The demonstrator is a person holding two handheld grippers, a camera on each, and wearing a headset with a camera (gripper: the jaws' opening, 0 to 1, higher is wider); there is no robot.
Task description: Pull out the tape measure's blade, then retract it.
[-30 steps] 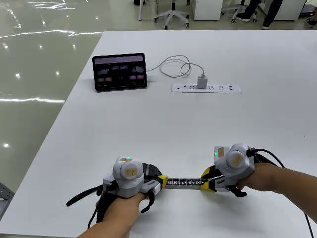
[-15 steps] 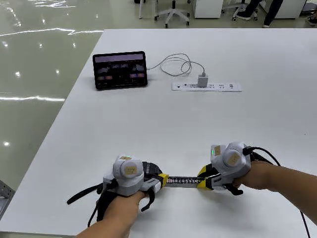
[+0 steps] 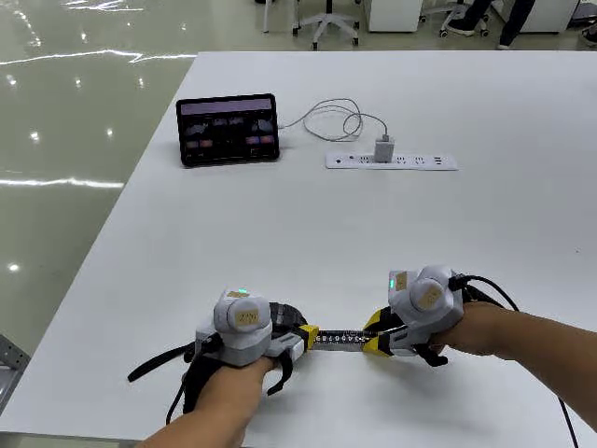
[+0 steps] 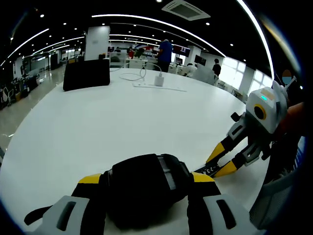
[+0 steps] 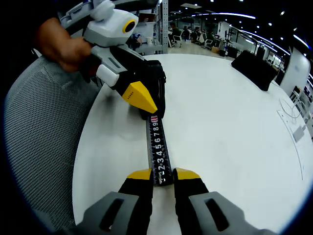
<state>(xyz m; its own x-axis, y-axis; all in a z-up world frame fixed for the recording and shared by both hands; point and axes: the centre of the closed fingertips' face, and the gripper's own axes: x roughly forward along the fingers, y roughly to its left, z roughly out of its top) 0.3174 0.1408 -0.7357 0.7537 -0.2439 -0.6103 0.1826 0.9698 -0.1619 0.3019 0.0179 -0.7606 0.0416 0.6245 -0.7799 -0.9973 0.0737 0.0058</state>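
Two grippers work low on a white tabletop (image 3: pixel 280 243), well toward the person from a dark tablet (image 3: pixel 229 129) that stands propped at the far left. A white power strip (image 3: pixel 392 161) lies just to the right of that tablet.

The left gripper (image 3: pixel 304 337) sits almost straight toward the person from the tablet. Its fingers (image 4: pixel 200 178) are closed around the black case of the tape measure (image 4: pixel 142 188), one on each side. The right gripper (image 3: pixel 371 336) is off to the right of it, fingers (image 5: pixel 139 176) nearly together and pinched on the free end of the blade (image 5: pixel 157 147).

The blade lies flat, with its long axis running across the person from left to right. The tip points right, away from the case.

In the right gripper view the numerals 1 to 9 read clearly along the drawn length; in the head view they are a blur. The left gripper view has the case from behind, with the right gripper's yellow fingertips beyond it.

Against a second ago, the right gripper is closer to the case and the exposed blade is shorter.
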